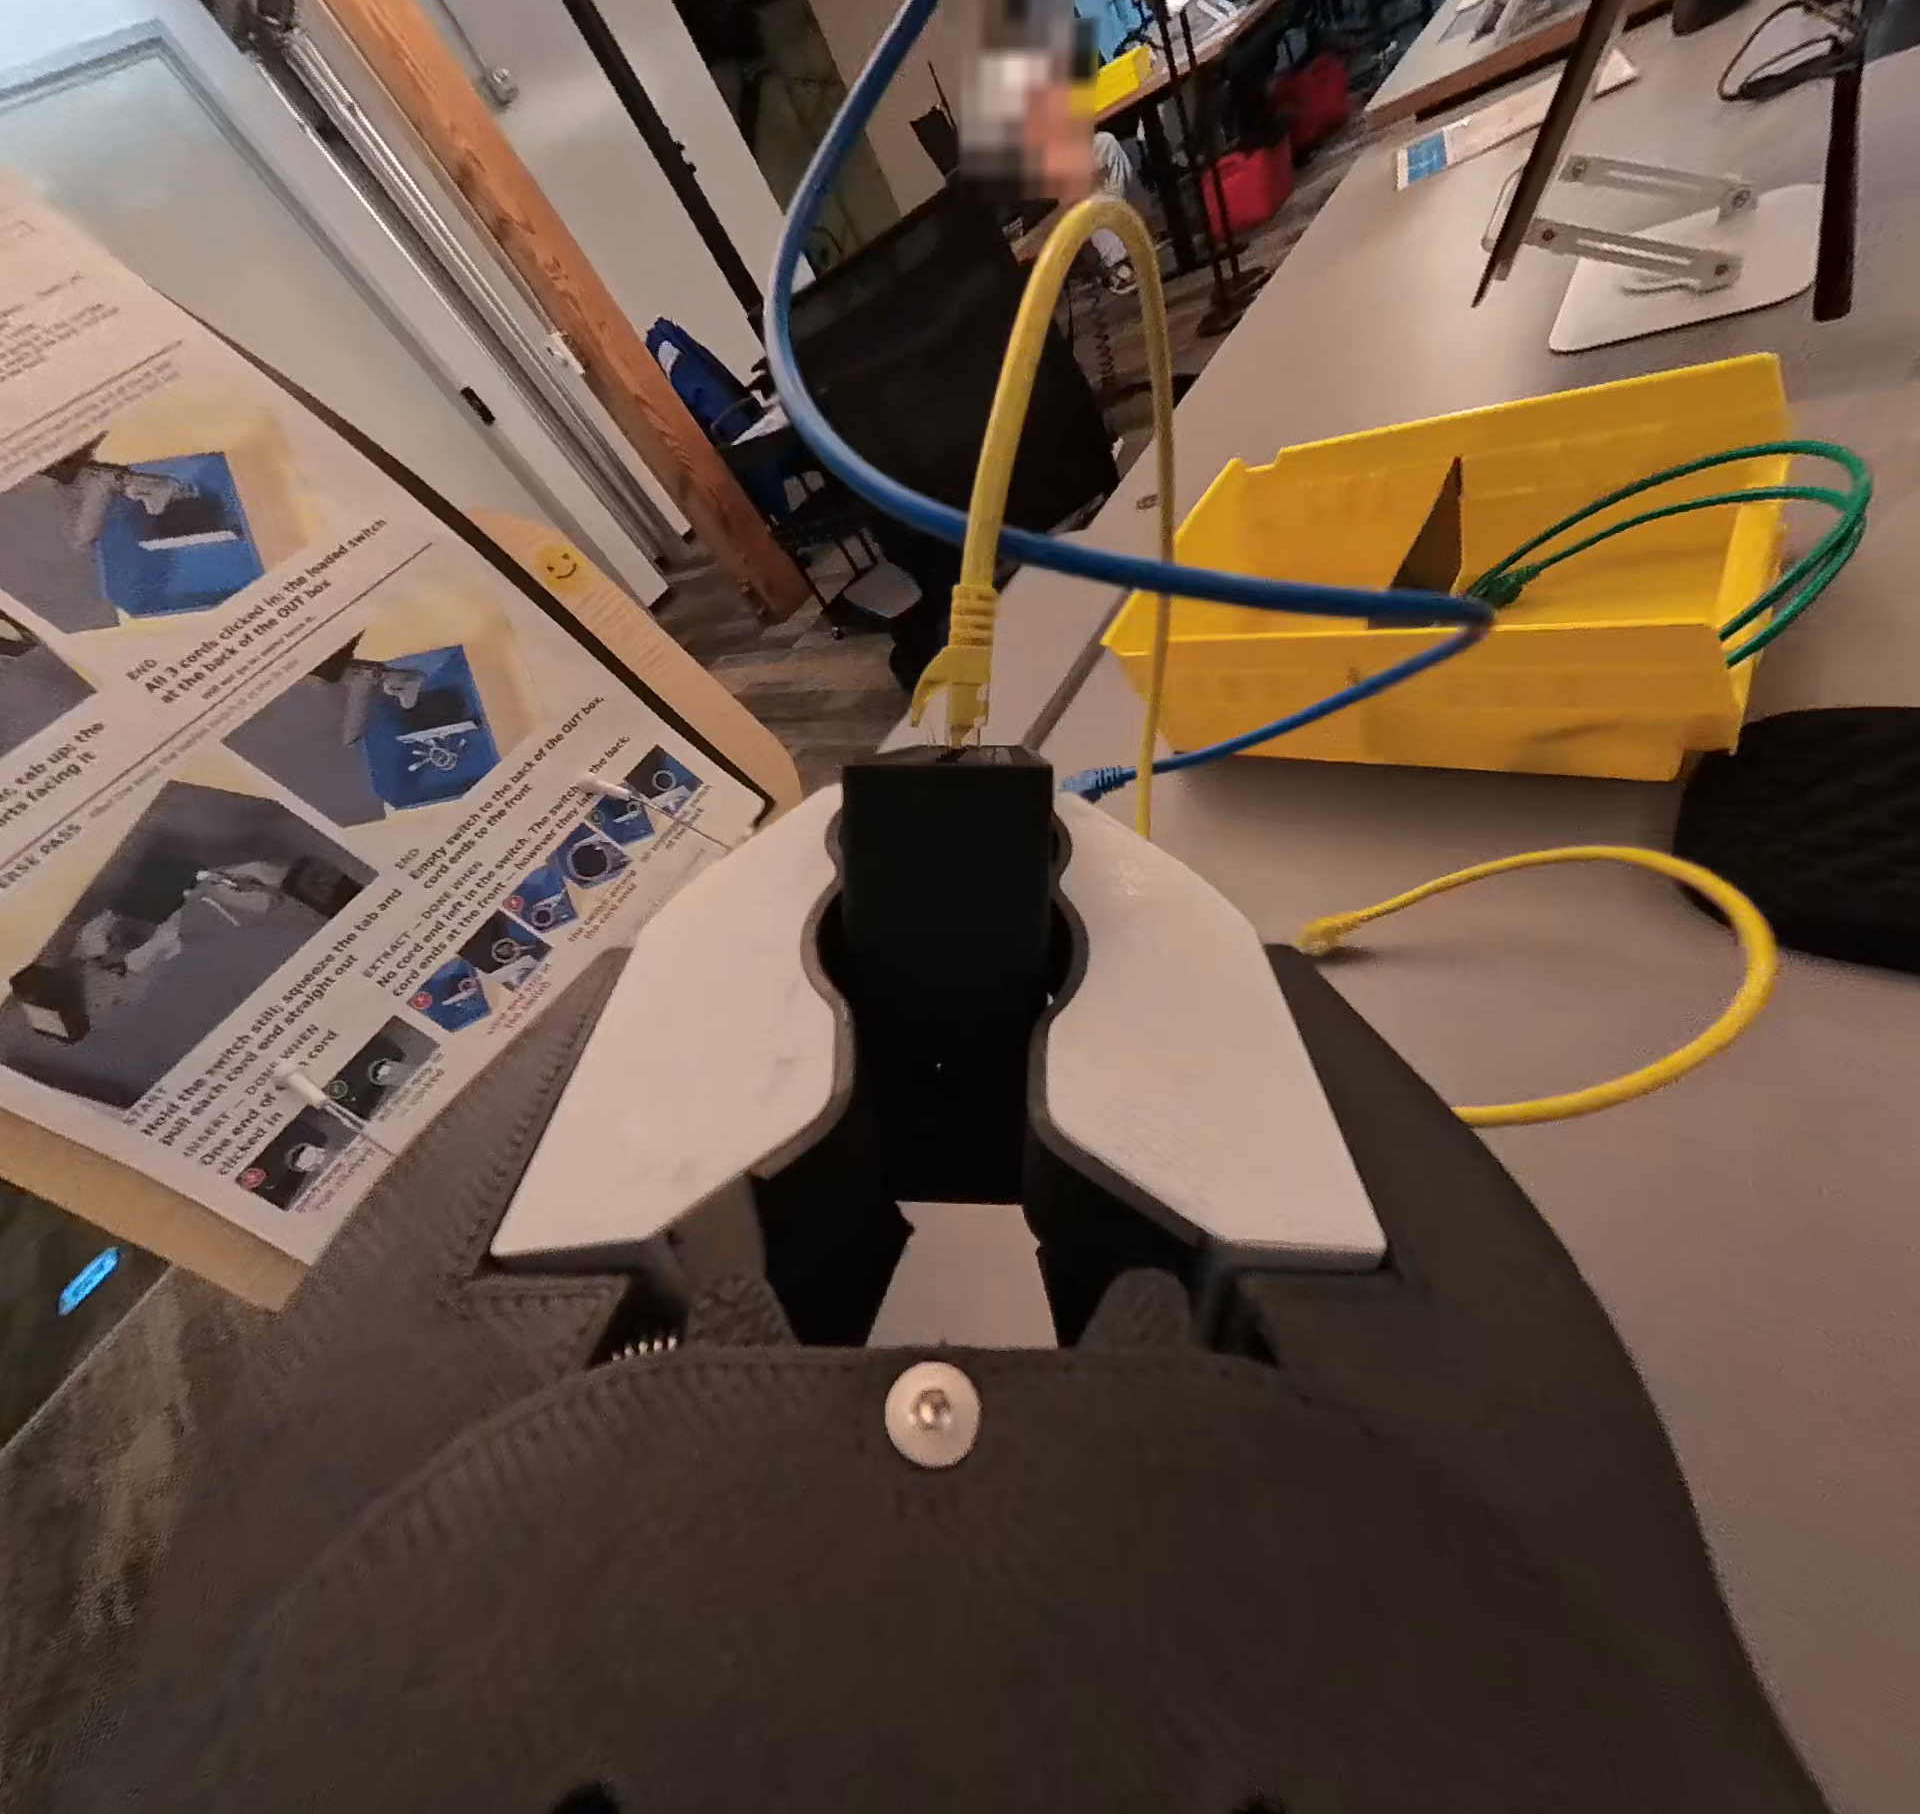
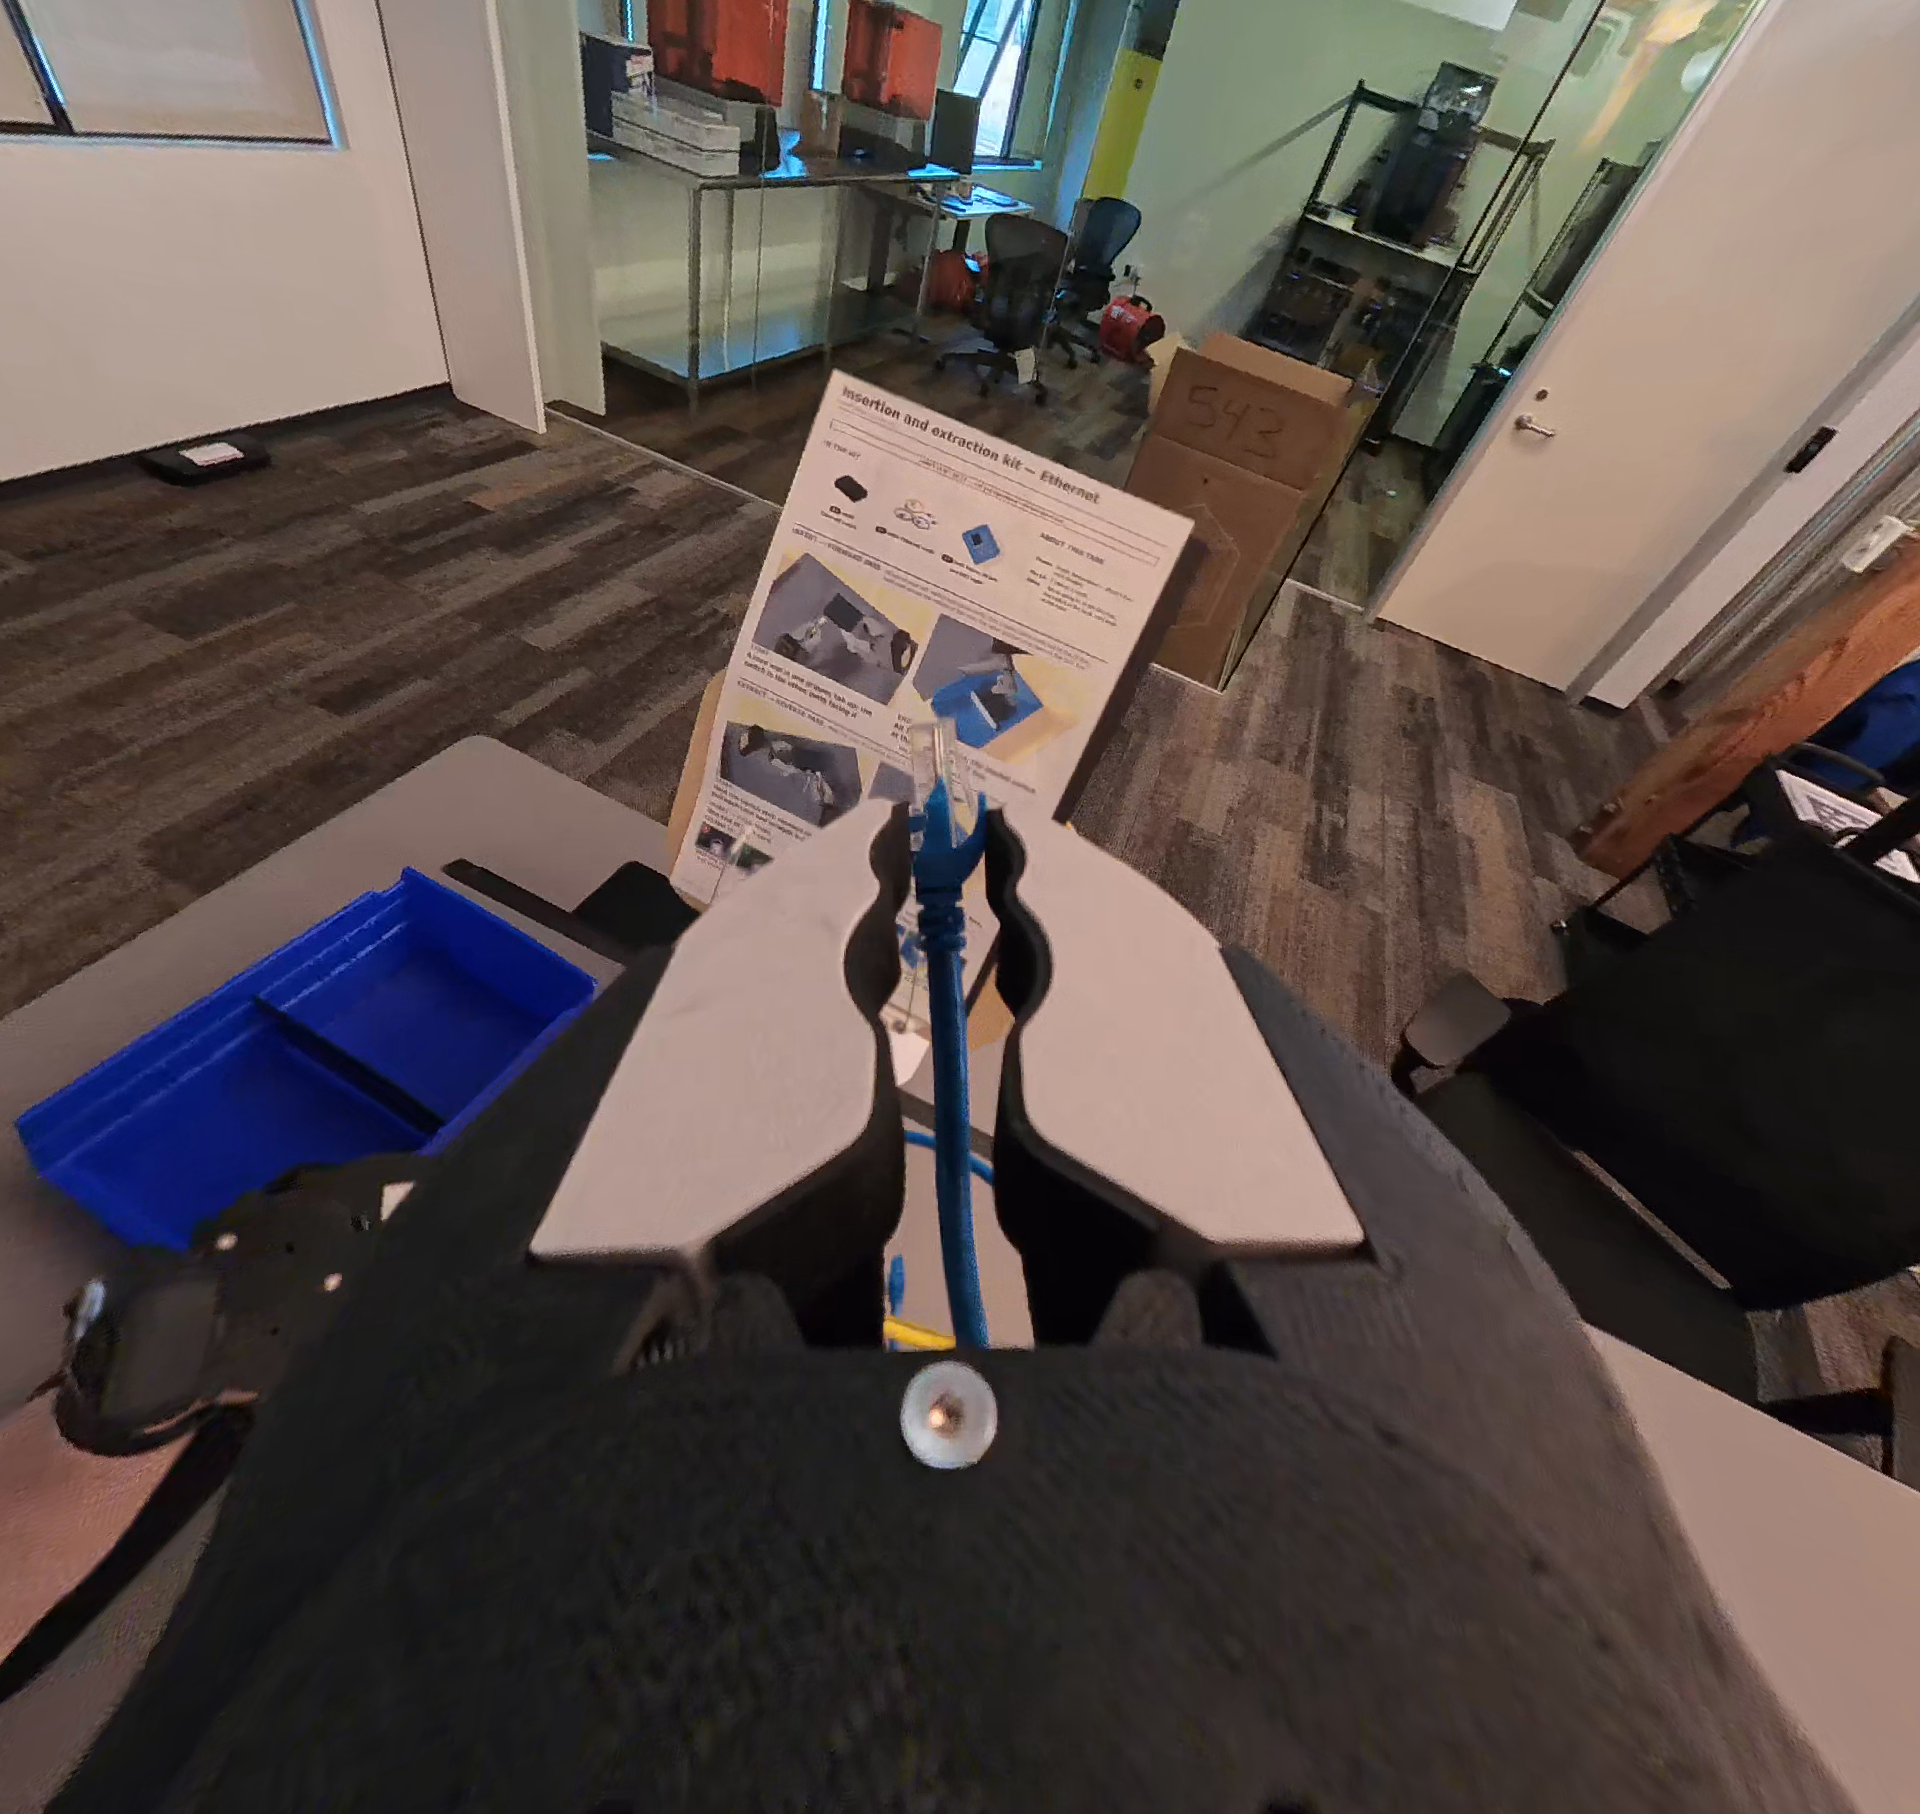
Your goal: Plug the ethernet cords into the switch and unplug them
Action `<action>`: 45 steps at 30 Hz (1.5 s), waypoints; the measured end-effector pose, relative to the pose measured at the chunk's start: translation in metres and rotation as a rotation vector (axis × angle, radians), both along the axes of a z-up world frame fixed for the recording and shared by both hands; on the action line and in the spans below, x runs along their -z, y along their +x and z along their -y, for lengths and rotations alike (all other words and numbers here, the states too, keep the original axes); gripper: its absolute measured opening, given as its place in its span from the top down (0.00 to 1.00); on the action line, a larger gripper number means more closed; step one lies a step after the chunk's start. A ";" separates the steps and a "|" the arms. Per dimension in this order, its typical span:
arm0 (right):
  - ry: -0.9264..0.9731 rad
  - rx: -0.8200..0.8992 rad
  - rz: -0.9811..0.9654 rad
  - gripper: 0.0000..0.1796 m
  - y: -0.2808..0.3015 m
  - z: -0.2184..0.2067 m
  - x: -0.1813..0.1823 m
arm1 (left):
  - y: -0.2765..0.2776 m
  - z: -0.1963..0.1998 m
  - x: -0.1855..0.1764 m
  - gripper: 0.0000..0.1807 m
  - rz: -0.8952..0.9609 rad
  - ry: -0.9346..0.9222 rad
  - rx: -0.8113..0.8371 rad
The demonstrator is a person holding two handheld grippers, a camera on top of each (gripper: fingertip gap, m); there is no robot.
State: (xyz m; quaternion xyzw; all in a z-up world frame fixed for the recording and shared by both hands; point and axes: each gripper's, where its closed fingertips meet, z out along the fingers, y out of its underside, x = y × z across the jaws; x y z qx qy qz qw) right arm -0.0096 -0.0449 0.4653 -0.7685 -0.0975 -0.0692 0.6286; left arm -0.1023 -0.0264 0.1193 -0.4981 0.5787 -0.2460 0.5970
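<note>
My left gripper is shut on the black switch and holds it above the grey table. A yellow ethernet cord has one plug seated in the switch's far end; its other plug lies loose on the table. A blue ethernet cord arcs overhead, with one plug on the table behind the switch. My right gripper is shut on the blue cord's other plug, the clear tip pointing forward and the cord running back between the fingers.
A yellow bin with green cords sits on the table at right. A blue bin sits at the left in the right wrist view. An instruction sheet on a stand stands ahead. A black pad lies at the table's right. The left gripper's tips are roughly 35 cm from the right gripper's.
</note>
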 end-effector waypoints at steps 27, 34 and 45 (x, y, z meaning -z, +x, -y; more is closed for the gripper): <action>-0.149 -0.104 0.216 0.92 -0.059 -0.063 0.126 | -0.014 0.113 -0.023 0.84 0.015 -0.585 0.639; -0.112 -0.041 0.214 0.92 -0.042 -0.060 0.095 | -0.018 0.122 -0.038 0.84 0.101 -0.646 0.750; 0.001 -0.040 0.181 0.92 -0.021 0.006 0.034 | -0.066 0.048 -0.082 0.84 0.432 -0.818 0.778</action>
